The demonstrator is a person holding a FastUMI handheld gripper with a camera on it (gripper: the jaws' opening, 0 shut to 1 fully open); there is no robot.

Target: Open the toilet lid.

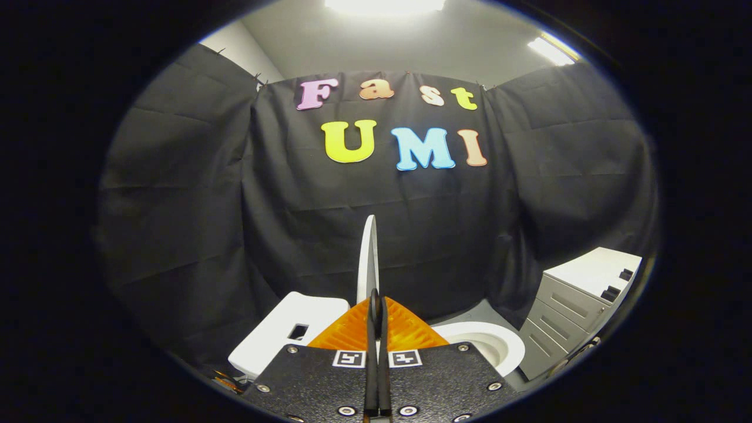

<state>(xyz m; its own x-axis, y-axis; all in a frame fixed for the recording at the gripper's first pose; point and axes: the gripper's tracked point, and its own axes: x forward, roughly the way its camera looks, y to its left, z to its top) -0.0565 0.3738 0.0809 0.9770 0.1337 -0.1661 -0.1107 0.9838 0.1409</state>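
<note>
So the jaws are pinched almost completely together, fingers (pixel 376 317) basically meeting with just a hairline gap between them, and the toilet lid (pixel 368 258) stands edge-on right at that gap. It rises straight up from the fingertips as a thin white blade, close to vertical, so it's already lifted off the bowl. It looks like the gripper (pixel 376 305) is clamped on the lower edge of the lid, with a finger on each face, though the actual contact spot is tucked behind the tips, so I can't swear both sides are pressing. Taking the lid as the landmark: the open toilet bowl (pixel 490 343) with its white rim sits just to the right of it and lower, the white tank (pixel 288 332) with a dark rectangular cutout on top sits just to the left of it, and a grey drawer cabinet (pixel 573 305) with a white top is well off to the right past the bowl. Behind the lid hangs the black cloth wall (pixel 188 205).
</note>
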